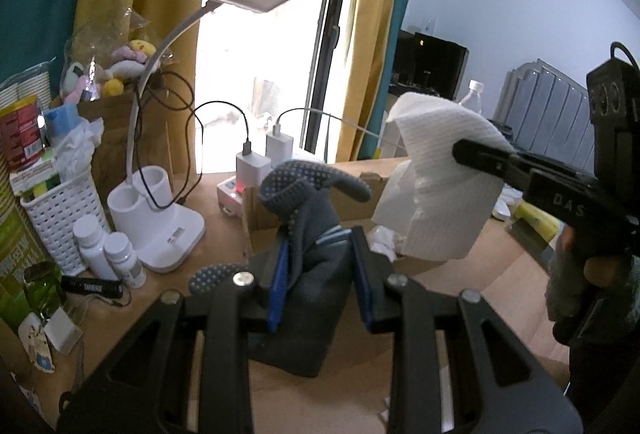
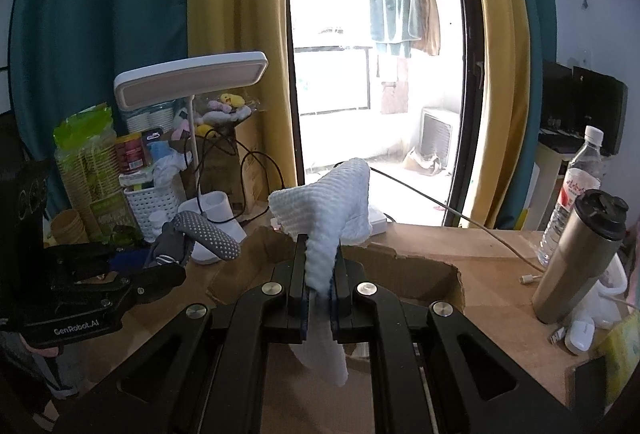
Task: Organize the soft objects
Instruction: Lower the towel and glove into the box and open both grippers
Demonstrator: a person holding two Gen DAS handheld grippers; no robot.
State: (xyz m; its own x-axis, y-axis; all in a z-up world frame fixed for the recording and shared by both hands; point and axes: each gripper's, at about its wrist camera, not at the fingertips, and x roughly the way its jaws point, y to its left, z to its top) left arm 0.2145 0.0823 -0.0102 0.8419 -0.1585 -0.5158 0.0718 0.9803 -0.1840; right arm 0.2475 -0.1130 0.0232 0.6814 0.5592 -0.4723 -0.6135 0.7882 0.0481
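My left gripper is shut on a grey work glove with a dotted palm, held above the wooden table; the glove's fingers curl up and to the right. My right gripper is shut on a white waffle-textured cloth, which sticks up above the jaws and hangs below them. In the left wrist view that cloth hangs to the right of the glove, pinched by the right gripper. In the right wrist view the glove and left gripper are at the left. An open cardboard box lies beneath both.
A white desk lamp, white basket, pill bottles and chargers crowd the table's left. A steel tumbler, a water bottle and a white mouse stand at the right. Curtains and a glass door lie behind.
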